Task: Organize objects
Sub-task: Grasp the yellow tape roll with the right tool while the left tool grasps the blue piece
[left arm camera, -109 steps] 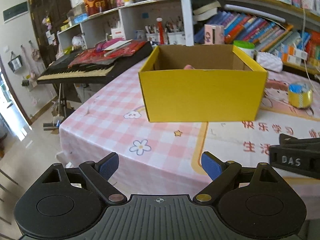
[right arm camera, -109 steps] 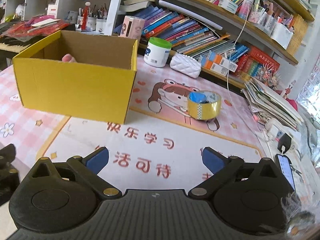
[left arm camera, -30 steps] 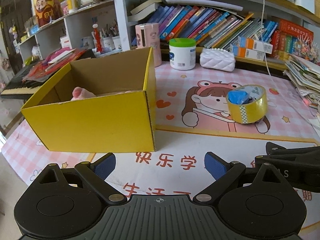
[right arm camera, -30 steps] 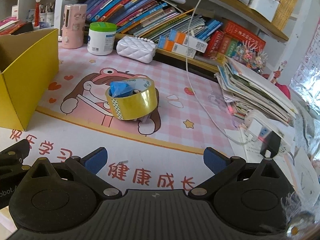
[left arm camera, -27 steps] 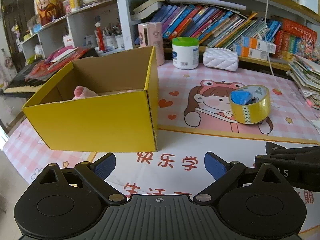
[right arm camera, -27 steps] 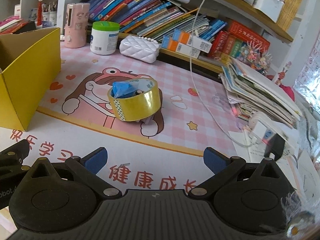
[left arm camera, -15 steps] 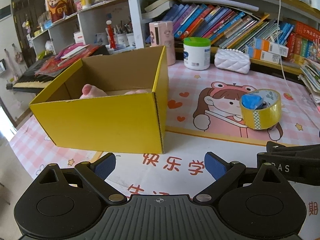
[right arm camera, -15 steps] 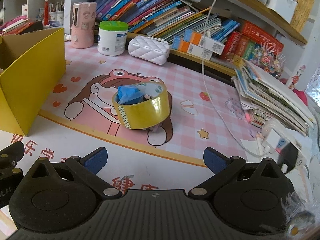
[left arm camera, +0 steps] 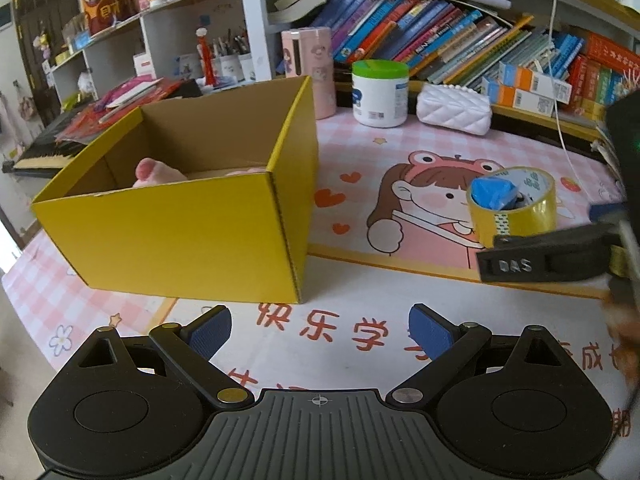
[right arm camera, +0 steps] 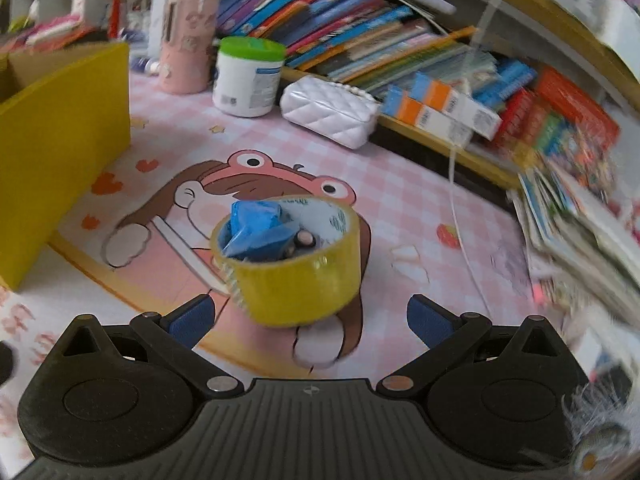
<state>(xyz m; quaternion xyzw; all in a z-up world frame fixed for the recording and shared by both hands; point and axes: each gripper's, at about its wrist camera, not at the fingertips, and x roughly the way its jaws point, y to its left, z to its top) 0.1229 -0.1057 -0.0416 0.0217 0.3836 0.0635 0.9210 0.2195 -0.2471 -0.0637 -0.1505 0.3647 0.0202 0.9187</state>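
**Closing in on the tape roll, with room to fumble it**

My right gripper [right arm camera: 308, 318] is spread wide and empty, fingers either side of the yellow tape roll [right arm camera: 290, 258], which sits on the cartoon mat [right arm camera: 256, 184] just ahead of the pads and not yet between them. My left gripper [left arm camera: 320, 326] is also wide open, holding nothing, low in front of the yellow box [left arm camera: 188, 200].

My worry is the roll: it's round and looks light, so if one pad lands first it could skid or tip across the mat. The blue wad [right arm camera: 254, 226] stuffed in its core looks loose and might drop out if I tilt the roll on the way to the box.

The right view is smeared by motion, so the small dark bits beside the wad are unreadable. Something pink [left arm camera: 154, 170] lies in the box, mostly hidden by its front wall
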